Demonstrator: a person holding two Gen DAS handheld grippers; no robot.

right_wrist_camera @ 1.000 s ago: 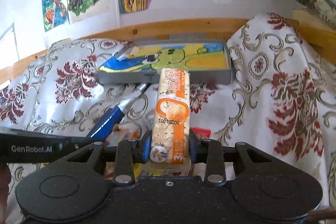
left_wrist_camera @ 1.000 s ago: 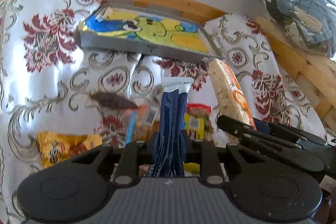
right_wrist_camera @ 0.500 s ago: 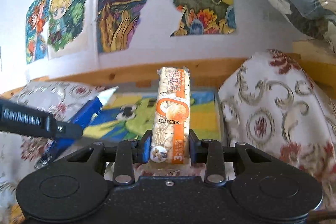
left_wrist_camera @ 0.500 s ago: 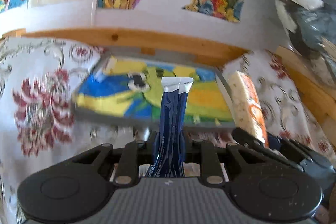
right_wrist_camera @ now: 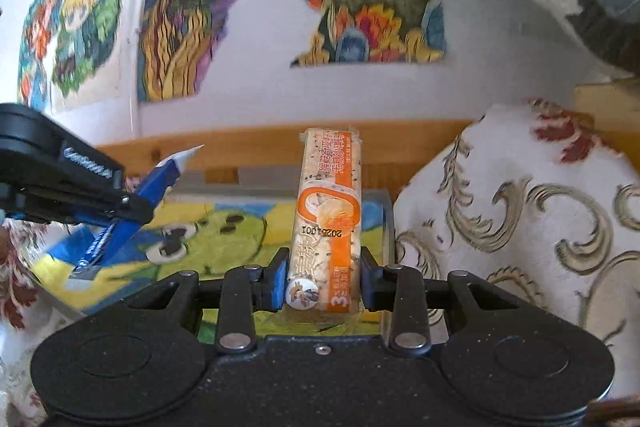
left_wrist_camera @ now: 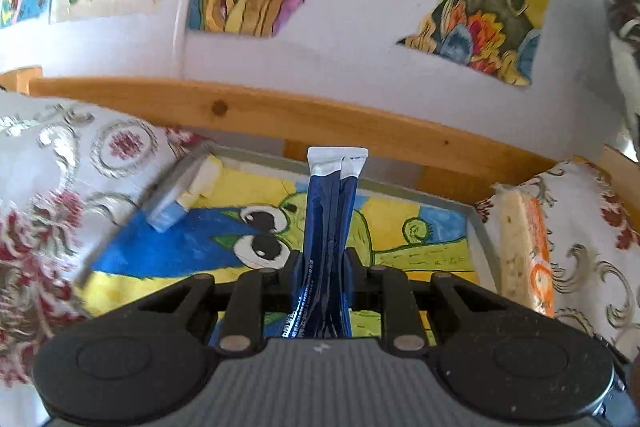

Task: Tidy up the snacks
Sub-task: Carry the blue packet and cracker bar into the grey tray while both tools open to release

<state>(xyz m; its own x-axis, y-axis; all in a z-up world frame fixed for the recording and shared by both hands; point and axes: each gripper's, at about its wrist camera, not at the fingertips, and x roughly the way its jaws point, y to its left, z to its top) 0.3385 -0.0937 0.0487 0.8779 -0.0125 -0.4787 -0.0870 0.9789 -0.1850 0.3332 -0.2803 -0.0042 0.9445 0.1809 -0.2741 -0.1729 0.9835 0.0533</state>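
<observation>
**Both grippers loaded above the tray**

Left gripper (left_wrist_camera: 322,279) is clamped on a dark blue sachet (left_wrist_camera: 329,227), held upright over the middle of the grey tray (left_wrist_camera: 482,239) with the cartoon liner. Right gripper (right_wrist_camera: 320,283) is clamped on an orange rice cracker pack (right_wrist_camera: 328,223), held over the tray's right end, beside the floral cloth (right_wrist_camera: 520,219).

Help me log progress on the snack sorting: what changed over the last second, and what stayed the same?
Both grippers carried their snacks forward from the loose pile on the floral cloth to the grey tray with the cartoon picture, which now fills the view beneath them. Nothing was released. Unchanged: the left gripper stays clamped on the dark blue packet, the right gripper on the orange snack bar.
</observation>
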